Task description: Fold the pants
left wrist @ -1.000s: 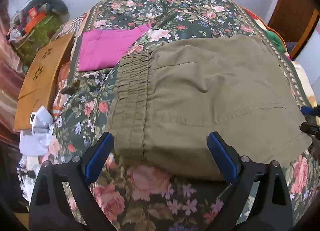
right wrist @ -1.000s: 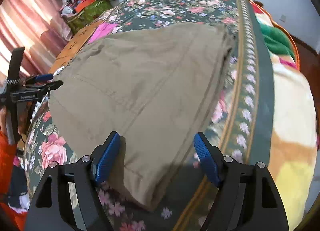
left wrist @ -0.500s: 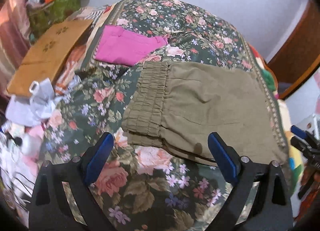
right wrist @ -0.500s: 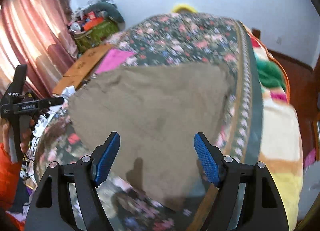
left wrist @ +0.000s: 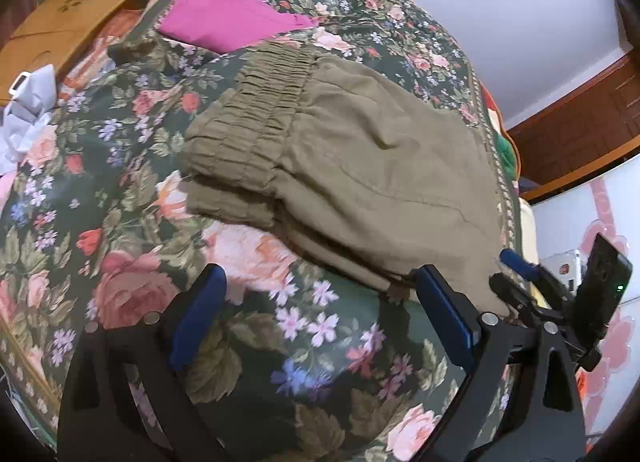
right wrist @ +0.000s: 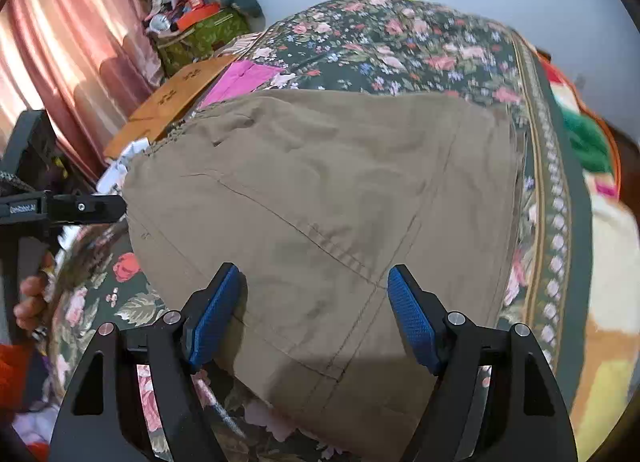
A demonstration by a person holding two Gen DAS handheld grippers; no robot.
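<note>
Olive-green pants (left wrist: pixel 360 166) lie folded on the floral bedspread (left wrist: pixel 120 262), elastic waistband (left wrist: pixel 256 110) toward the left. My left gripper (left wrist: pixel 320 318) is open and empty, over the bedspread just in front of the pants' near edge. My right gripper (right wrist: pixel 312 314) is open and empty, low over the pants (right wrist: pixel 328 190) near their folded hem corner. The right gripper also shows at the right edge of the left wrist view (left wrist: pixel 516 278), beside the pants. The left gripper shows at the left of the right wrist view (right wrist: pixel 80 208).
A folded magenta garment (left wrist: pixel 228 18) lies beyond the waistband. A wooden board (left wrist: pixel 76 10) and white crumpled items (left wrist: pixel 28 114) sit at the bed's left side. A green and yellow blanket (right wrist: pixel 588 142) lies right of the bedspread border. Curtains (right wrist: pixel 60 62) and clutter stand left.
Both grippers have drawn back and then come low toward the pants again; the left view has swung right and closer. The pants stay folded and still. Both jaws stay open.
</note>
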